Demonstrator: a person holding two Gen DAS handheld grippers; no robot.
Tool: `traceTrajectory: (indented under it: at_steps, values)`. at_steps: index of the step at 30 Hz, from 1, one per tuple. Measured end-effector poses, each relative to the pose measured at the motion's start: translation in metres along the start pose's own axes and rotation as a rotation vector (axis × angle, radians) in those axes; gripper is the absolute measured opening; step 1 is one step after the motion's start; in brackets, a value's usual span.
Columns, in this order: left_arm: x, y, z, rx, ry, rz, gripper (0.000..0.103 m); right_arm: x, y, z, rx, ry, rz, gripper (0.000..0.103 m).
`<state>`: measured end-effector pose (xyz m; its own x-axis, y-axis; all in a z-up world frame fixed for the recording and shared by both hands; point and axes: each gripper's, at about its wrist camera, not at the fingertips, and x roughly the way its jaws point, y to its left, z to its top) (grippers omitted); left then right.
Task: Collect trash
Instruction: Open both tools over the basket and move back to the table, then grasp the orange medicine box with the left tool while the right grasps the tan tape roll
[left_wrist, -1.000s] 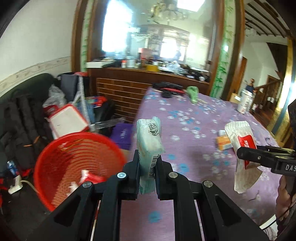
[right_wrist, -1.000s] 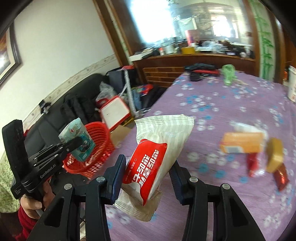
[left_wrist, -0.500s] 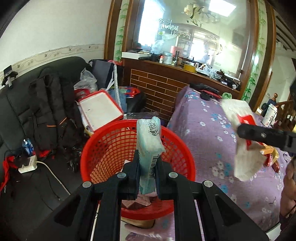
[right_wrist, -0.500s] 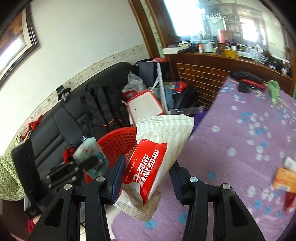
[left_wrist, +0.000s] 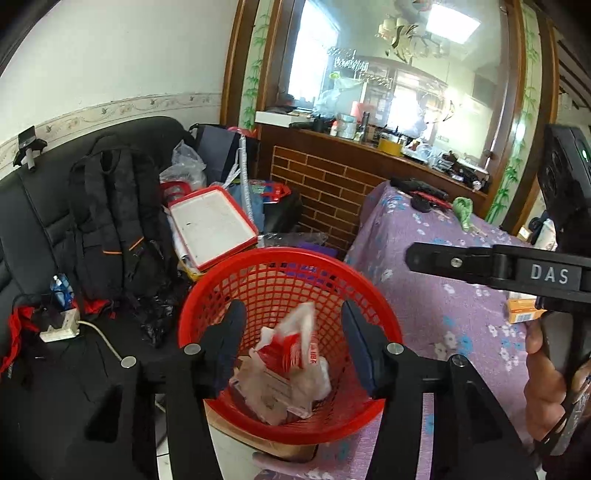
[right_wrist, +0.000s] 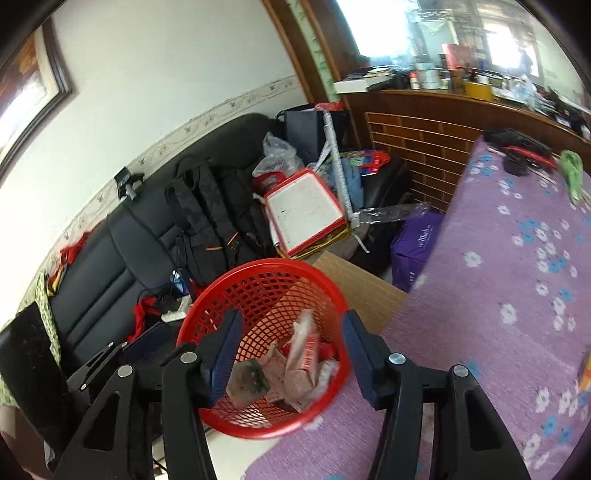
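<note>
Left wrist: hand-held gripper (left_wrist: 291, 343) agape above basket (left_wrist: 236, 291).

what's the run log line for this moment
left gripper: open, empty | right gripper: open, empty | red-and-white wrapper: dropping into red basket

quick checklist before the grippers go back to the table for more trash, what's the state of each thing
1. Left gripper empty: ok, jaws have just been opening, nothing between them.
2. Right gripper empty: ok, jaws just opened too.
3. Red-and-white wrapper inside red basket: ok, though blurred.
4. Green pack in basket: ok.
5. Trash left on purple table: not ok, an orange box remains.
6. Basket upright: ok.
</note>
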<state>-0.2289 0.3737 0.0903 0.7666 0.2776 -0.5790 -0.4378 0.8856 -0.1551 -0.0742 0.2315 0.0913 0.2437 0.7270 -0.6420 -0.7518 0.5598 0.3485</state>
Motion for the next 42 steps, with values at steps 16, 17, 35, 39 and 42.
traceTrajectory:
  at_steps: [16,17,35,39,42]
  values:
    - [0.001,-0.139,-0.025,0.185,0.046,-0.206,0.063,-0.157,-0.143,-0.109,0.206,-0.082,-0.212,0.061]
    - [0.004,-0.151,-0.027,0.200,0.056,-0.223,0.063,-0.171,-0.157,-0.115,0.227,-0.100,-0.241,0.061]
    - [0.040,-0.333,-0.062,0.525,0.154,-0.373,0.074,-0.225,-0.304,-0.118,0.445,-0.155,-0.502,0.060]
    - [0.051,-0.346,-0.063,0.564,0.161,-0.348,0.078,-0.209,-0.317,-0.117,0.443,-0.130,-0.533,0.058]
    - [0.057,-0.357,-0.063,0.602,0.151,-0.316,0.079,-0.206,-0.327,-0.122,0.471,-0.107,-0.518,0.033]
